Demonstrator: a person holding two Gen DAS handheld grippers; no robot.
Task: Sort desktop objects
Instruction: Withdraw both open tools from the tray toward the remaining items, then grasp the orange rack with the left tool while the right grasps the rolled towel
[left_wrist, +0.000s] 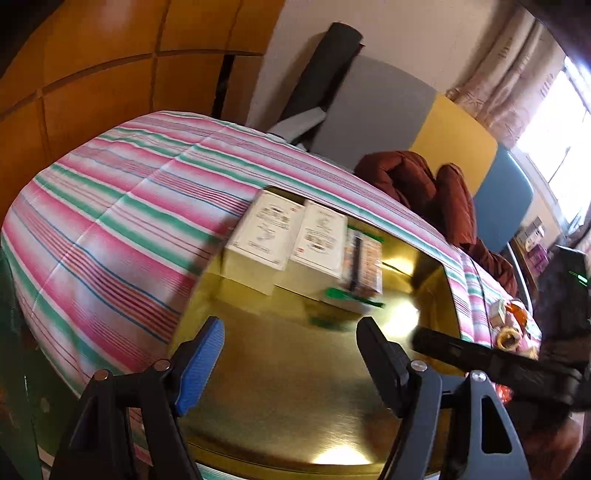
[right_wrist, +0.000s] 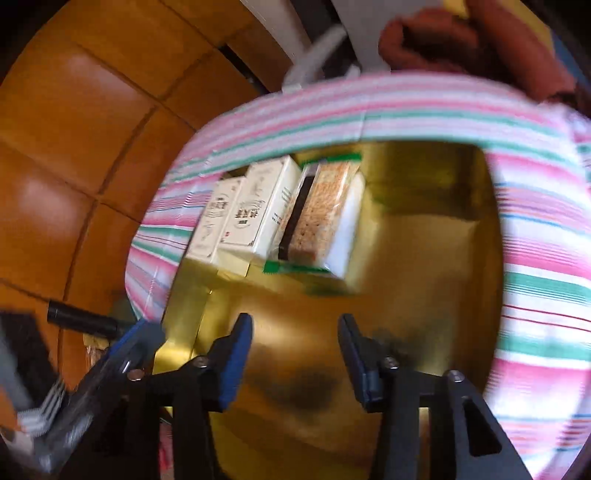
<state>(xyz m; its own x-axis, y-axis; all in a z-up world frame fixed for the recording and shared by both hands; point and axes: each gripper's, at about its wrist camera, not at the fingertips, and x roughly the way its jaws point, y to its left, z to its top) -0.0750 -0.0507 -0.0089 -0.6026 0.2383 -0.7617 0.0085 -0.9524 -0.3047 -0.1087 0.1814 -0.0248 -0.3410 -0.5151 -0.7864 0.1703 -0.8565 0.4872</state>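
Note:
A shiny gold tray lies on the striped tablecloth. At its far left corner stand two cream boxes side by side, and a clear biscuit packet with green ends leans against them. My left gripper hangs open over the tray's bare floor with nothing between its fingers. In the right wrist view the same cream boxes and biscuit packet sit at the far side of the gold tray. My right gripper is open above the tray and holds nothing.
A rust-red jacket lies on the chairs behind the table. Tape rolls and small items sit on the cloth right of the tray. An orange wooden cabinet stands at the left. The other gripper's black body crosses the tray's right side.

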